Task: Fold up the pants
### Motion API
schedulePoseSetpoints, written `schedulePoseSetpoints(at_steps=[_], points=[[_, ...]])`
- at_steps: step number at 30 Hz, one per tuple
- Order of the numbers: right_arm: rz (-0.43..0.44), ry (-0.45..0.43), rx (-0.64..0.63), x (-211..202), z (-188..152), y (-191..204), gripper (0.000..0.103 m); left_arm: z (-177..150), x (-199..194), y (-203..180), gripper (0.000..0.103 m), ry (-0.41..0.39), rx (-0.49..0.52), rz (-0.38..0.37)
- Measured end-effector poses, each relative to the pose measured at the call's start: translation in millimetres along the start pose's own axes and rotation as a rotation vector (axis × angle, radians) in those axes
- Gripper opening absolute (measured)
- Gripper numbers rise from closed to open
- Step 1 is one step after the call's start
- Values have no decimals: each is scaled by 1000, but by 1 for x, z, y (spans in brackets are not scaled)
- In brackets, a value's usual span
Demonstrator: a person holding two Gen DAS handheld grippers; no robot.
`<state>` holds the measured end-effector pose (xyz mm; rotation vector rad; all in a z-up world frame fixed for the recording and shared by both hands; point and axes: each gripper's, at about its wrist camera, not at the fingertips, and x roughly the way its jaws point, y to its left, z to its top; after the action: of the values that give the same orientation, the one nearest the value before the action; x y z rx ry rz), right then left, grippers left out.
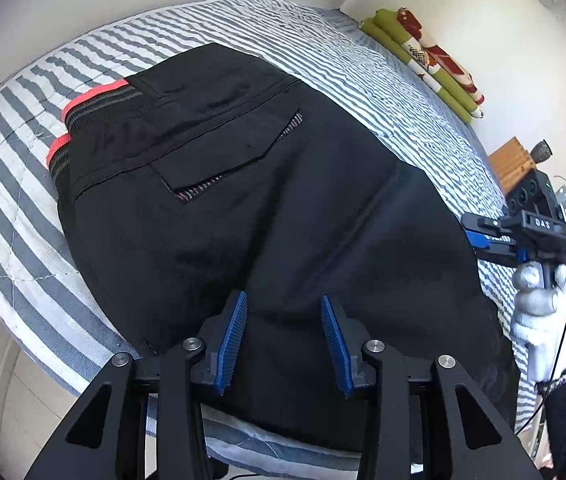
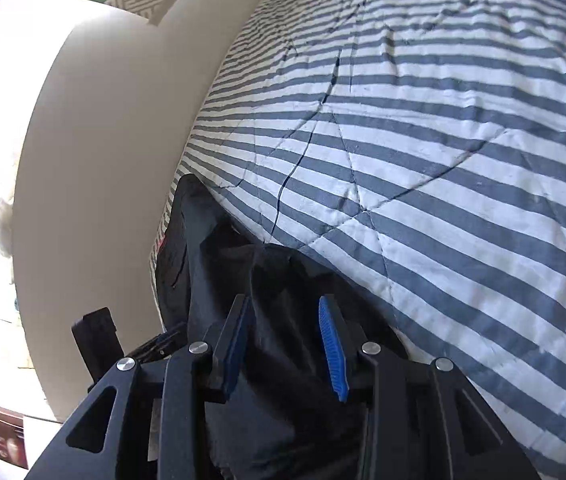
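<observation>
Two open grippers, left and right, hover over black pants spread mid-frame; next likely regrasping an edge to fold.

Your pants lie spread on the bed quilt, waistband toward the far left. Folded bedding sits at the quilt's far right edge by the wall. Your right gripper hangs over the pants' right edge; your left gripper over their near end.
</observation>
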<state>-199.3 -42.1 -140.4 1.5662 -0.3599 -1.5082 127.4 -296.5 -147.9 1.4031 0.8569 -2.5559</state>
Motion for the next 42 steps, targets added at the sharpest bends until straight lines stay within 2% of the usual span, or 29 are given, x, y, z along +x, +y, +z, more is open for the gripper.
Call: schedulePoseSetpoints(at_steps=[2,6,8,10,13,15,16,18,20,22,23,26,30,31,32,33,34,37,40,42], points=[[25,49,6,15,5,-2,32,-2,2,-3,42,-1,17,-7],[4,91,-13,42,9,0,32,-7,12,-14,42,-10,-10,-43],[12,59,1,44,13,1,28,-10,13,-16,42,-11,2,-40],[-27,-3,-19,34,20,12,11,-10,14,-20,42,-13,20,-27],[-42,-119,-143,6,27,44,6,-6,12,-24,42,-9,34,-21],[-142,-120,-257,9,26,65,5,-3,6,-23,42,-28,7,-16],[-215,-109,-308,16,26,72,5,1,-5,-16,42,-60,-4,-4],[-290,-80,-340,28,27,73,5,8,-21,-8,45,-128,-34,53],[-308,-57,-309,39,29,61,5,20,-33,11,64,-183,-88,143],[-274,-44,-234,40,32,45,5,33,-41,35,68,-230,-147,258],[-253,-41,-201,37,34,36,6,40,-42,48,69,-224,-191,253],[-206,-24,-123,41,39,22,7,53,-33,78,74,-178,-314,144],[-224,-14,-141,40,36,29,9,71,-13,92,75,-159,-351,129],[-230,-13,-146,41,35,31,9,77,-10,93,73,-163,-354,122],[-237,-12,-149,46,35,33,9,80,-6,90,62,-167,-341,123],[-243,-10,-153,47,35,34,9,82,-3,85,47,-168,-317,132],[-248,-10,-157,48,34,35,9,86,0,82,25,-163,-296,164],[-266,-16,-178,49,33,39,9,88,-7,79,15,-219,-311,177],[-251,-53,-202,46,37,48,8,73,-27,77,13,-294,-327,211],[-239,-75,-212,44,39,49,7,67,-14,79,14,-246,-317,233]])
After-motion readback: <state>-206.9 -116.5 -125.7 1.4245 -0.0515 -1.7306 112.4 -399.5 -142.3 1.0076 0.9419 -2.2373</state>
